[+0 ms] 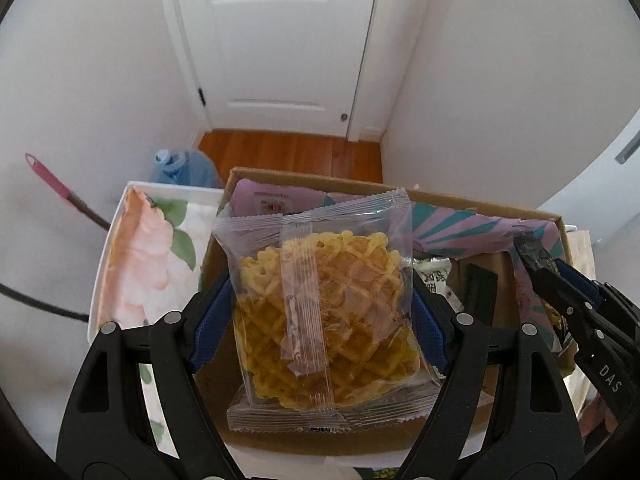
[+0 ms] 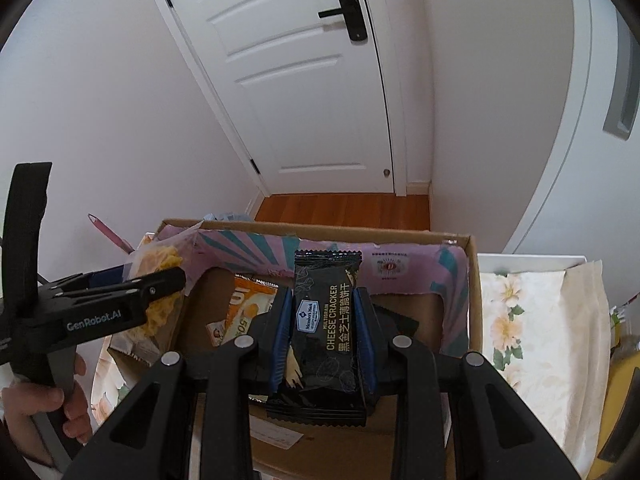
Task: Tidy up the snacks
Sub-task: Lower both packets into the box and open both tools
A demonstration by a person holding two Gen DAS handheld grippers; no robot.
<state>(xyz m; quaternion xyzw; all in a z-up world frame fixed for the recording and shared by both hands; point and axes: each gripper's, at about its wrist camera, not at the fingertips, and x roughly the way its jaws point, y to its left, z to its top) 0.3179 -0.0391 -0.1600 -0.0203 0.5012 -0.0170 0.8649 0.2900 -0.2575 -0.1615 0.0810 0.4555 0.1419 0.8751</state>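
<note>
both grippers loaded over cardboard box [image 2: 474, 288]
left gripper [image 1: 320, 320] holds waffle pack [image 1: 324, 300] wide, right gripper [image 2: 324, 336] pinches cracker pack [image 2: 326, 320] narrow; slick wrappers could slip, grippers could collide.

Each camera sits on its own gripper and looks forward and steeply down along the two fingers, close over the cardboard box [image 1: 562, 236], which fills the lower half of both frames. Both views face the white door [image 1: 280, 40] at upper centre. They share the box, the door and the floor strip [image 2: 344, 208]. Each catches the other gripper at a side edge.
</note>
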